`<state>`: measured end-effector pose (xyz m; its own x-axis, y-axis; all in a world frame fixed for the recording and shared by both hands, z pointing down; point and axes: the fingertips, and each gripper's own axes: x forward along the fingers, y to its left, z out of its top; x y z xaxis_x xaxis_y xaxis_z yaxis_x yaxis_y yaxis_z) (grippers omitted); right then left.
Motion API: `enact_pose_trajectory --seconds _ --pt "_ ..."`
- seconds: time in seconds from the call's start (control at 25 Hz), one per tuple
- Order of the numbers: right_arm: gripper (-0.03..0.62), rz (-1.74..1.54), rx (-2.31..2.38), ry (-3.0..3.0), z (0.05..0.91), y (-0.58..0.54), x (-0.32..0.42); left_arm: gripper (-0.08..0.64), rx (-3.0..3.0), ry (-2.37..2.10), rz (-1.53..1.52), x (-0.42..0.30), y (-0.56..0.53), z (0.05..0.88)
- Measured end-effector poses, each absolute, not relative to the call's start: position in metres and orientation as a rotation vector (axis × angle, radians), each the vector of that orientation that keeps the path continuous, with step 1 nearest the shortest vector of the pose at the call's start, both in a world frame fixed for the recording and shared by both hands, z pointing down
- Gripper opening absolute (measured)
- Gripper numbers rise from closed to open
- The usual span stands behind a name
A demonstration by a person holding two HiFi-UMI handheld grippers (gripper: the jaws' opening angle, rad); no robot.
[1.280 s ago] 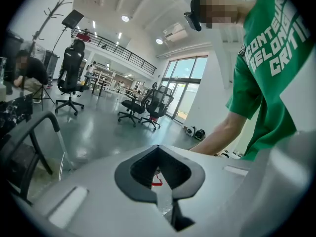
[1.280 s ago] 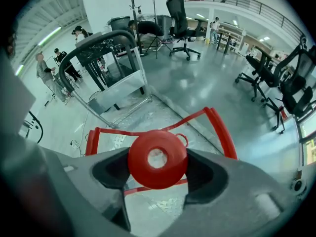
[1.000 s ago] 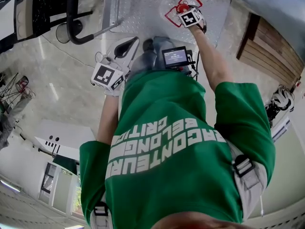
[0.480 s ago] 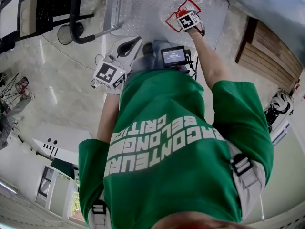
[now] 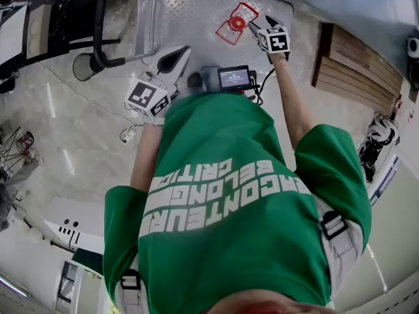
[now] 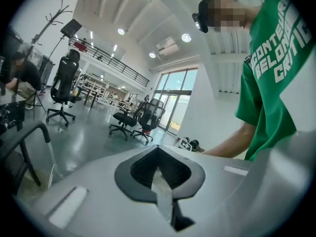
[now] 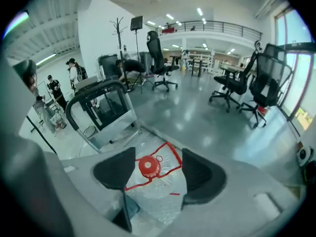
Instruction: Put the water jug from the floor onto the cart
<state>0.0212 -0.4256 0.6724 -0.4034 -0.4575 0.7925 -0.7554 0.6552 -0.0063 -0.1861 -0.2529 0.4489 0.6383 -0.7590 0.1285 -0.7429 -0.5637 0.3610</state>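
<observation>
**Right claw, near to far.** Your right claw point(image 7: 153, 174) stood with its jaws apart and held nothing. Just ahead of the tips, framed in the gap between them, the water jug point(image 7: 148, 166) sat upright on the cart deck point(image 7: 165, 209), red cap uppermost. From the head view, the right claw point(image 5: 254, 26) lay just beside the jug, with bare ribbed plate spreading to its left and ahead. The jug's clear body was hard to trace against that plate, so you could not tell whether a jaw tip touched it. Beyond the jug the cart handle point(image 7: 94, 95) rose and closed that edge. Farther off, office chairs point(image 7: 237, 85) stood well apart on the open floor point(image 7: 197, 117).

**Left claw.** Your left claw point(image 6: 160, 174) was closed, its jaws pressed together on nothing. Its own body cut off the ground nearest to it. Your arm point(image 6: 232, 147) crossed to its right, and more chairs stood far ahead.
</observation>
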Motion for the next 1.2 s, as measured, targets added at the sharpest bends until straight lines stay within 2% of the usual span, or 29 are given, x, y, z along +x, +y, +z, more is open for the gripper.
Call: enact_pose_trajectory --seconds 0.04,0.08,0.2,0.64,1.2 --pt "0.269 0.458 0.976 -2.091 0.652 -0.42 0.027 0.015 2.496 -1.176 -0.066 -0.184 -0.25 0.446" --pt "0.209 0.443 1.015 -2.115 0.63 -0.414 0.035 0.015 2.518 -1.154 -0.074 -0.181 -0.246 0.442" --pt "-0.006 0.39 1.134 -2.186 0.569 -0.39 0.059 0.015 2.583 -1.077 -0.096 -0.17 -0.238 0.433" --pt "-0.006 0.295 1.386 -2.224 0.468 -0.253 0.095 0.015 2.674 -0.828 -0.105 -0.158 -0.186 0.434" --pt "-0.006 0.251 1.473 -2.162 0.434 -0.155 0.148 0.015 2.736 -0.61 -0.117 -0.083 -0.159 0.417"
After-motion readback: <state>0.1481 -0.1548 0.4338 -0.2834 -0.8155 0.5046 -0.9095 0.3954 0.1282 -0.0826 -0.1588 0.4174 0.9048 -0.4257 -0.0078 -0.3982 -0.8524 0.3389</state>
